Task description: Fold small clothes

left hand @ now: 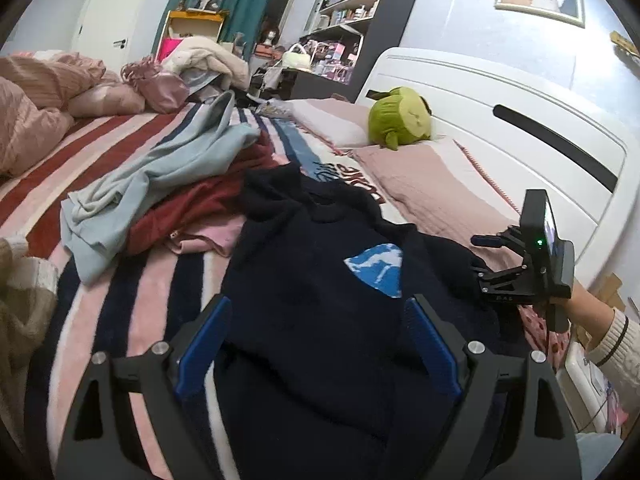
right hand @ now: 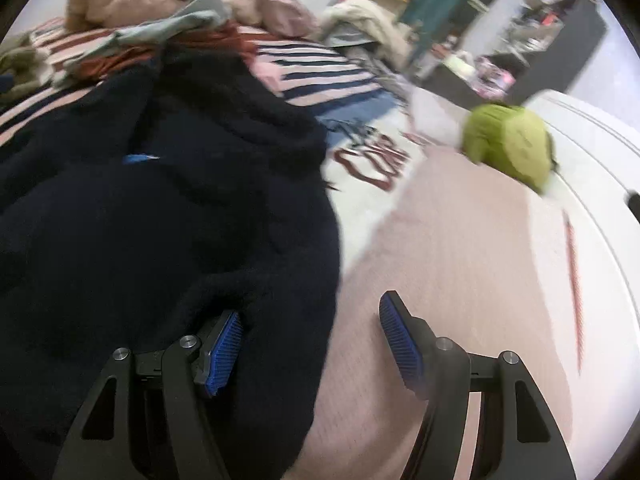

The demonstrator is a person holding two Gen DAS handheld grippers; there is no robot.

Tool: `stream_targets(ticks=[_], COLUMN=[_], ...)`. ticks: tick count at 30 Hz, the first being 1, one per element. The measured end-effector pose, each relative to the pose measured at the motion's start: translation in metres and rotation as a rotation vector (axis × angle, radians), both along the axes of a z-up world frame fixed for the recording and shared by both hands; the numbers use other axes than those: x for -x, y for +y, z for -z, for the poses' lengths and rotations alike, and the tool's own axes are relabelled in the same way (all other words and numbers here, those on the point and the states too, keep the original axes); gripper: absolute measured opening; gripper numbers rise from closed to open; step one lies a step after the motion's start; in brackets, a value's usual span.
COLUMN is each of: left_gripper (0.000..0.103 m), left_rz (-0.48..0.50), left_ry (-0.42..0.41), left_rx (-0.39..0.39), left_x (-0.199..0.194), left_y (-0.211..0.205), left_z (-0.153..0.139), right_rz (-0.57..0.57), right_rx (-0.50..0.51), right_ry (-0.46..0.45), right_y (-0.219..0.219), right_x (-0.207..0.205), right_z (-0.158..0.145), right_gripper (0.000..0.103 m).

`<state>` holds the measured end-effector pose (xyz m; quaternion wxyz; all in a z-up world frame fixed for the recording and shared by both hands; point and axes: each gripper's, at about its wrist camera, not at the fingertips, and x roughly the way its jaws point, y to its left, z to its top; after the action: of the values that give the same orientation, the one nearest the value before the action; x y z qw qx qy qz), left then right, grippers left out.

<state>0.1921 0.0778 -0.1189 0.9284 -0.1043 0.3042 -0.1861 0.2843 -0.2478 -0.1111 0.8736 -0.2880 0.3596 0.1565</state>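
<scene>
A dark navy sweater (left hand: 312, 248) with a blue-and-white patch (left hand: 376, 268) lies spread on the striped blanket (left hand: 120, 292). Just above its lower part, my left gripper (left hand: 318, 302) stands wide open with only flat cloth beneath it. At the sweater's right side my right gripper (left hand: 480, 258) comes in, held by a hand in a cream sleeve (left hand: 608, 336). The right wrist view is blurred; there the right gripper (right hand: 311, 306) is open, straddling the sweater's (right hand: 160, 220) right edge. Its left pad (right hand: 226, 344) sits against the fabric and its right pad (right hand: 400, 344) is over the pink pillow (right hand: 460, 260).
A heap of light blue (left hand: 160, 176), red (left hand: 200, 204) and pink (left hand: 204, 240) garments lies left of the sweater. A green plush toy (left hand: 400, 120) rests on the pillows by the white headboard (left hand: 520, 120). A pink duvet (left hand: 36, 108) is bunched at the far left.
</scene>
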Motion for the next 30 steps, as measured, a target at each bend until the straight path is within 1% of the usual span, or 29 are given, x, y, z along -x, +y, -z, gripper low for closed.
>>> stream_targets(ticks=[1, 2, 3, 4, 5, 6, 8, 9, 11, 13, 14, 15, 16, 17, 18, 19, 22, 23, 24, 27, 29, 30], left_gripper=[0.086, 0.086, 0.086, 0.086, 0.086, 0.086, 0.086, 0.086, 0.086, 0.086, 0.086, 0.086, 0.086, 0.086, 0.086, 0.086, 0.086, 0.086, 0.086, 0.086, 0.086, 0.086], left_rz=[0.0, 0.0, 0.001, 0.001, 0.0, -0.002, -0.013, -0.02, -0.027, -0.016, -0.006, -0.001, -0.001, 0.0, 0.0, 0.0, 0.007, 0.006, 0.007, 0.016, 0.029, 0.03], left_ry=[0.005, 0.01, 0.013, 0.014, 0.015, 0.016, 0.023, 0.029, 0.051, 0.089, 0.108, 0.126, 0.138, 0.15, 0.156, 0.161, 0.168, 0.169, 0.167, 0.152, 0.144, 0.143], left_rx=[-0.001, -0.005, -0.009, -0.012, -0.017, -0.021, -0.036, -0.042, -0.044, -0.029, -0.02, -0.014, -0.016, -0.017, -0.015, -0.007, 0.026, 0.029, 0.027, 0.033, 0.044, 0.043], left_x=[-0.003, -0.006, -0.008, -0.01, -0.011, -0.011, -0.014, -0.015, -0.018, -0.021, -0.021, -0.021, -0.019, -0.017, -0.015, -0.011, -0.002, 0.001, 0.003, 0.014, 0.024, 0.027], left_y=[0.0, 0.0, 0.0, 0.0, 0.002, 0.002, 0.005, 0.007, 0.012, 0.016, 0.017, 0.019, 0.02, 0.022, 0.023, 0.027, 0.034, 0.035, 0.035, 0.031, 0.028, 0.027], left_z=[0.002, 0.005, 0.008, 0.009, 0.011, 0.012, 0.015, 0.018, 0.025, 0.036, 0.042, 0.048, 0.052, 0.056, 0.058, 0.059, 0.058, 0.057, 0.057, 0.05, 0.046, 0.045], right_rz=[-0.011, -0.016, -0.008, 0.019, 0.048, 0.093, 0.178, 0.247, 0.347, 0.389, 0.389, 0.371, 0.357, 0.37, 0.396, 0.405, 0.394, 0.377, 0.338, 0.275, 0.256, 0.238], right_rx=[0.012, 0.009, -0.033, -0.079, -0.117, -0.195, -0.311, -0.365, -0.394, -0.39, -0.382, -0.397, -0.413, -0.417, -0.423, -0.452, -0.547, -0.571, -0.606, -0.672, -0.695, -0.695], right_ry=[0.006, 0.012, 0.013, 0.005, -0.019, -0.074, -0.146, -0.184, -0.202, -0.128, -0.05, -0.033, -0.048, -0.063, -0.081, -0.088, -0.065, -0.038, 0.013, 0.11, 0.148, 0.164], right_y=[0.004, 0.007, 0.005, 0.001, -0.004, -0.016, -0.041, -0.058, -0.082, -0.094, -0.098, -0.101, -0.103, -0.106, -0.109, -0.114, -0.125, -0.126, -0.126, -0.122, -0.118, -0.114], right_x=[-0.005, -0.011, -0.019, -0.024, -0.023, -0.023, -0.019, -0.014, -0.006, -0.005, -0.006, -0.001, 0.007, 0.014, 0.022, 0.032, 0.056, 0.061, 0.068, 0.082, 0.09, 0.096], right_z=[0.003, 0.004, 0.001, -0.006, -0.013, -0.027, -0.05, -0.061, -0.063, -0.051, -0.037, -0.033, -0.034, -0.037, -0.042, -0.047, -0.06, -0.062, -0.062, -0.057, -0.051, -0.048], right_gripper=[0.061, 0.054, 0.041, 0.003, 0.005, 0.005, 0.005, 0.005, 0.005, 0.005, 0.005, 0.006, 0.015, 0.034, 0.044, 0.055, 0.055, 0.055, 0.055, 0.057, 0.066, 0.066])
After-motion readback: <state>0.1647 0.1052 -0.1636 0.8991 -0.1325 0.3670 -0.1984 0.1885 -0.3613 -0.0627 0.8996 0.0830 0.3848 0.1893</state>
